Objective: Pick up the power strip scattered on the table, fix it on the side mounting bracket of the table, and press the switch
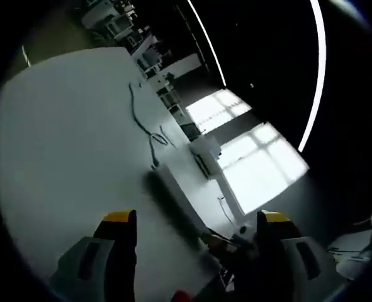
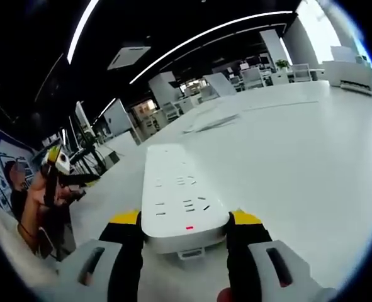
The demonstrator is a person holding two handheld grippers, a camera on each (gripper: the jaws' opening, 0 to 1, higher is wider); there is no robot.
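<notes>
The right gripper (image 2: 184, 220) pinches the white power strip (image 2: 179, 195) by its switch end above the table (image 2: 311, 145), presumably for carrying toward the side bracket, while the left gripper (image 1: 197, 220) hangs spread wide over the table's edge.

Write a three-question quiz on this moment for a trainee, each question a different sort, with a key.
1. True or false: the right tool has its jaws on either side of the white power strip.
2. Multiple choice: the left tool is A) shut on a cable, B) open with nothing between its jaws, C) shut on the power strip.
3. Fill in: in the left gripper view, a dark ____ trails across the white table.

Key: 1 true; 2 B; 3 cable.
</notes>
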